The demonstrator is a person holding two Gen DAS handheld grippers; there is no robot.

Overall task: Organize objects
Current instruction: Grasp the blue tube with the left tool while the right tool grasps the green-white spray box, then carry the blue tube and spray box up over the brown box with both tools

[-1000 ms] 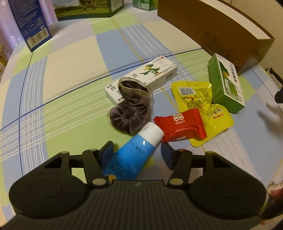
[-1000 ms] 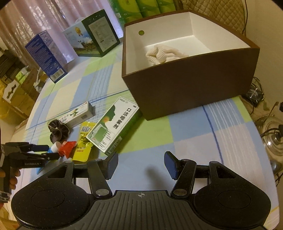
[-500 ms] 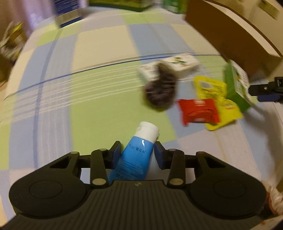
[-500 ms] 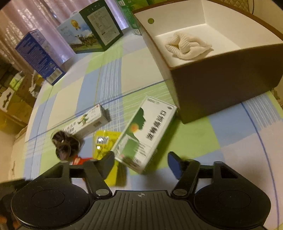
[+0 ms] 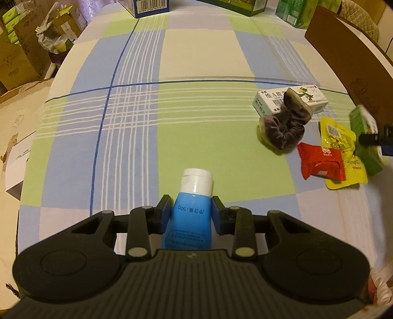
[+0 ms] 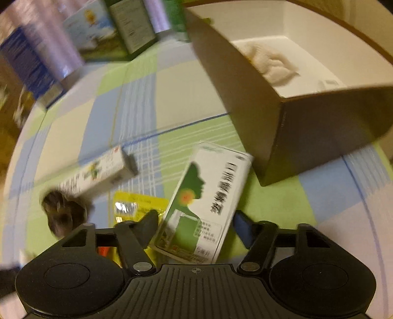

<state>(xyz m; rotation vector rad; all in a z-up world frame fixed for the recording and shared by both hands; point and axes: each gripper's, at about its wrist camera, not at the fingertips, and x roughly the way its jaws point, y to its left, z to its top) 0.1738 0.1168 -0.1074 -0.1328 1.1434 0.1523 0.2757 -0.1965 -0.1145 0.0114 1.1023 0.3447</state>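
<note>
My left gripper [image 5: 191, 209] is shut on a blue tube [image 5: 189, 220] with a white cap, held over the checked tablecloth away from the pile. To the right lie a white carton [image 5: 292, 100], a dark scrunchie [image 5: 285, 130], a red packet [image 5: 320, 164], a yellow packet [image 5: 341, 144] and a green box [image 5: 366, 144]. My right gripper [image 6: 196, 220] is open, its fingers on either side of the green-and-white box [image 6: 206, 196], which lies flat. The brown box [image 6: 307, 137] stands just beyond, with a white cloth [image 6: 272, 63] inside.
A blue carton [image 5: 149, 5] and green cartons [image 5: 235, 5] stand at the table's far edge. Cardboard boxes [image 5: 22, 56] are stacked off the table's left side. The brown box's wall [image 5: 343, 54] rises at the right. The right wrist view is blurred by motion.
My left gripper shut on the blue tube and carried it left, away from the pile. My right gripper came down and forward until the green box lay between its open fingers.
</note>
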